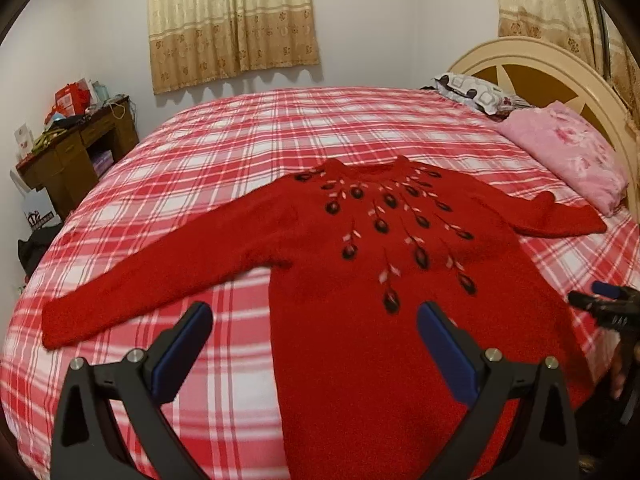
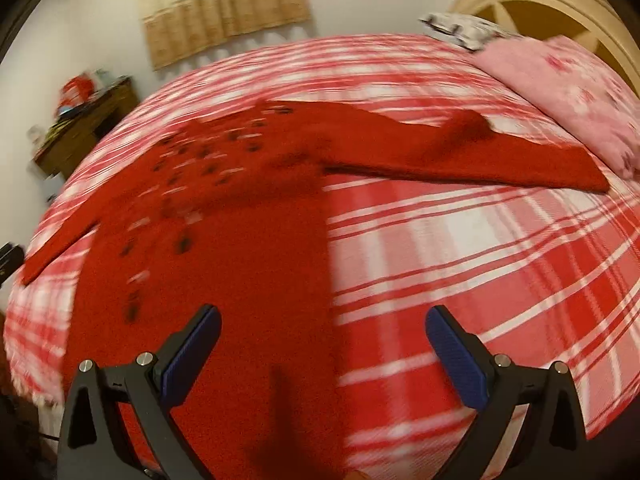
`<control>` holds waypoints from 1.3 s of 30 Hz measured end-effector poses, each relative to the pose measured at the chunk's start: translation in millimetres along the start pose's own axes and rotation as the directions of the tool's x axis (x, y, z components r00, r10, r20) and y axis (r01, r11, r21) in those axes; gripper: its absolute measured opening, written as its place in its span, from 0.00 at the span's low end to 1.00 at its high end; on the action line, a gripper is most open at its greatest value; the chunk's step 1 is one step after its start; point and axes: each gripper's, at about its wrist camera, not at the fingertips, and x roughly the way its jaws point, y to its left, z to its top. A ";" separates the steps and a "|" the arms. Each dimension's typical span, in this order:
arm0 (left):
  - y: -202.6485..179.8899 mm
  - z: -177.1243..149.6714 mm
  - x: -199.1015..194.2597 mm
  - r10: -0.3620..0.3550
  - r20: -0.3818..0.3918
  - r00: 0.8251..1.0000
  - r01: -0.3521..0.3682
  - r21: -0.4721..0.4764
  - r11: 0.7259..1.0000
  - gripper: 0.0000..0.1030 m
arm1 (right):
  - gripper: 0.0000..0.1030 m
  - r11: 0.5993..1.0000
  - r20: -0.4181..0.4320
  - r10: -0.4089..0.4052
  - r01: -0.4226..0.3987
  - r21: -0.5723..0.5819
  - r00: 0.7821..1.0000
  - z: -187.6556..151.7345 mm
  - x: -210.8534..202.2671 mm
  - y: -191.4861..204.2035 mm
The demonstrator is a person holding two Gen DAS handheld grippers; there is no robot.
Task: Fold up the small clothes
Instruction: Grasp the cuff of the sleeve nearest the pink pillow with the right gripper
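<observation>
A red knitted sweater [image 1: 372, 280] with dark flower embroidery lies flat, face up, on the bed, both sleeves spread outward. My left gripper [image 1: 314, 316] hovers open above its lower left hem, nothing between the blue pads. The right gripper [image 1: 600, 300] shows at the right edge of the left wrist view, above the sweater's right side. In the blurred right wrist view the sweater [image 2: 240, 220] fills the left half, its right sleeve [image 2: 480, 160] stretching toward the pillow. My right gripper [image 2: 322, 320] is open over the sweater's lower right edge.
The bed carries a red-and-white plaid cover [image 1: 224, 160]. A pink floral pillow [image 1: 568, 152] and a patterned pillow [image 1: 472, 90] lie by the cream headboard [image 1: 560, 68]. A cluttered wooden desk [image 1: 76, 148] stands left of the bed; curtains [image 1: 232, 20] hang behind.
</observation>
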 end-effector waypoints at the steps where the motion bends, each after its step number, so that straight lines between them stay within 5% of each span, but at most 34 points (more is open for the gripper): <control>1: 0.6 3.6 6.6 0.000 -0.005 1.000 0.000 0.001 1.000 1.00 | 0.99 1.000 0.000 -0.020 0.020 0.013 1.000 4.7 3.8 -9.0; 13: -8.3 27.9 71.7 0.010 -0.046 0.999 -0.006 0.074 0.997 1.00 | 0.99 0.974 0.004 -0.127 0.124 0.192 0.992 66.2 21.9 -131.8; 25: -21.1 40.5 125.2 0.033 -0.096 0.995 -0.023 0.103 0.994 1.00 | 0.95 0.893 -0.016 -0.333 0.320 0.316 0.943 107.5 26.1 -255.9; 30: -15.7 39.5 133.1 0.042 -0.106 0.993 -0.033 0.086 0.996 1.00 | 0.93 0.874 -0.049 -0.332 0.326 0.360 0.942 117.1 35.0 -297.1; 34: -16.7 37.1 135.8 0.053 -0.117 0.992 -0.041 0.097 0.994 1.00 | 0.68 0.878 -0.071 -0.274 0.279 0.388 0.959 122.5 45.9 -311.5; 39: -13.6 36.0 136.8 0.051 -0.123 0.991 -0.041 0.083 0.996 1.00 | 0.67 0.902 -0.069 -0.225 0.234 0.362 0.972 130.2 56.4 -304.2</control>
